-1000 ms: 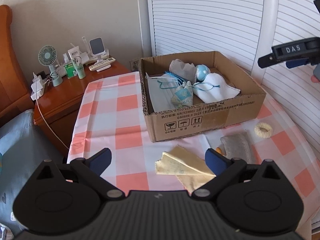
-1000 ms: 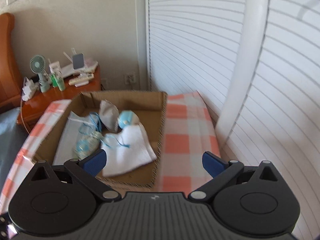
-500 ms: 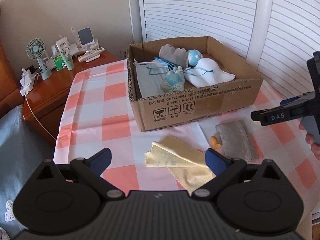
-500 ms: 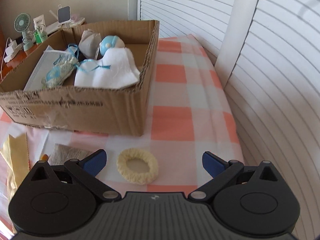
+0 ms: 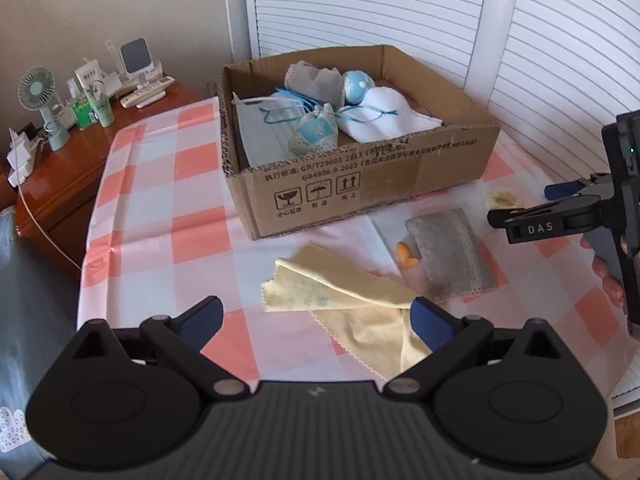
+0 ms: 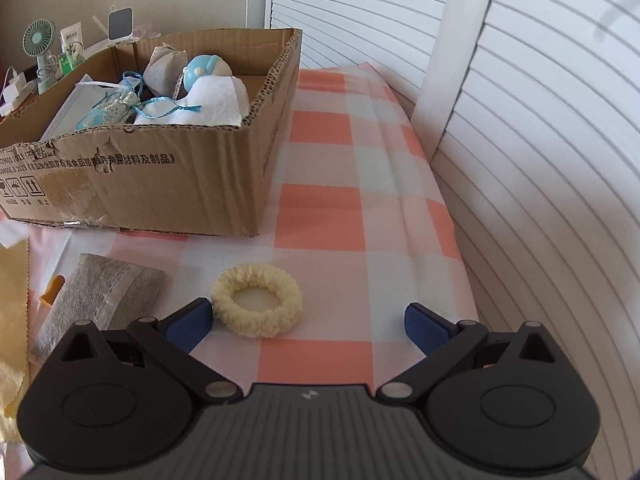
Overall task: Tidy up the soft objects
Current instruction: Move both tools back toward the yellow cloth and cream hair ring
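Note:
A cardboard box (image 5: 400, 176) (image 6: 160, 184) on the checked tablecloth holds a face mask (image 5: 260, 128), a white cloth (image 5: 384, 116), a blue ball (image 5: 357, 85) and small pouches. In front of it lie a yellow cloth (image 5: 340, 300), a grey pouch (image 5: 448, 248) (image 6: 100, 292) over an orange piece (image 5: 406, 255), and a cream fuzzy ring (image 5: 502, 199) (image 6: 256, 304). My left gripper (image 5: 316, 320) is open, low over the yellow cloth. My right gripper (image 6: 308, 322) is open just above the table, the ring beside its left fingertip (image 6: 190, 320).
A wooden side table (image 5: 64, 160) at the left carries a small fan (image 5: 38, 92), bottles and a charger with a cable. White louvred doors (image 6: 520, 120) close off the back and right. The table edge (image 6: 460, 260) drops off at the right. A hand (image 5: 608, 276) holds the right gripper.
The right gripper has come down from above the box to the table in front of it, near the cream ring. The left view has drawn back slightly towards the yellow cloth.

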Motion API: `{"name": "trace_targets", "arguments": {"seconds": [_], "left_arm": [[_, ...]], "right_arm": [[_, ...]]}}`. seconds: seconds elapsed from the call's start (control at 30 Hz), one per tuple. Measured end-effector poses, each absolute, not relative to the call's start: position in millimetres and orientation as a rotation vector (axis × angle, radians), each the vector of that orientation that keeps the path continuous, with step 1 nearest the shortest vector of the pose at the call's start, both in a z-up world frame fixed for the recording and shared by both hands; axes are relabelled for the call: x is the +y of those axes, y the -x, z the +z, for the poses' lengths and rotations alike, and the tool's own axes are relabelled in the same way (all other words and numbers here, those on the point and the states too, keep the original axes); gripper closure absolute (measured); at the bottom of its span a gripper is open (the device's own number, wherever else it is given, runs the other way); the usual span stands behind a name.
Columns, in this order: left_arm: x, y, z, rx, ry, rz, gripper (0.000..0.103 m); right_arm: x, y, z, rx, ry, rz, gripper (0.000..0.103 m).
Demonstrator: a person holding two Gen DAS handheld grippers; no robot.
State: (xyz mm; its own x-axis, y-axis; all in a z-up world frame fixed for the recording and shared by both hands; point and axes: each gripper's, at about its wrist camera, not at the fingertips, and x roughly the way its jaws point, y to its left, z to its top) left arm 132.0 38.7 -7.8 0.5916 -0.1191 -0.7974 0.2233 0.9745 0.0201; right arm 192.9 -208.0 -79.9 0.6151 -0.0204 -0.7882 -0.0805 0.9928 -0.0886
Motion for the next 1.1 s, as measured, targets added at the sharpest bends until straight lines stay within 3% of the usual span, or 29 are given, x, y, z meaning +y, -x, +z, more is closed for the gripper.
{"name": "trace_targets", "arguments": {"seconds": [0.27, 0.5, 1.1], "left_arm": [[24, -137, -35, 1.003, -0.085, -0.292, 0.004], [-2, -124, -55, 0.999, -0.22, -0.401, 0.003], [22, -173, -62, 0.887, -0.356, -0.298, 0.0]], "right_arm": [[-208, -189, -81, 0.906, 0.104, 0.044, 0.0], [-201, -184, -80, 0.906, 0.133, 0.096, 0.0], [-200, -185, -81, 0.91, 0.124, 0.111, 0.0]]}}
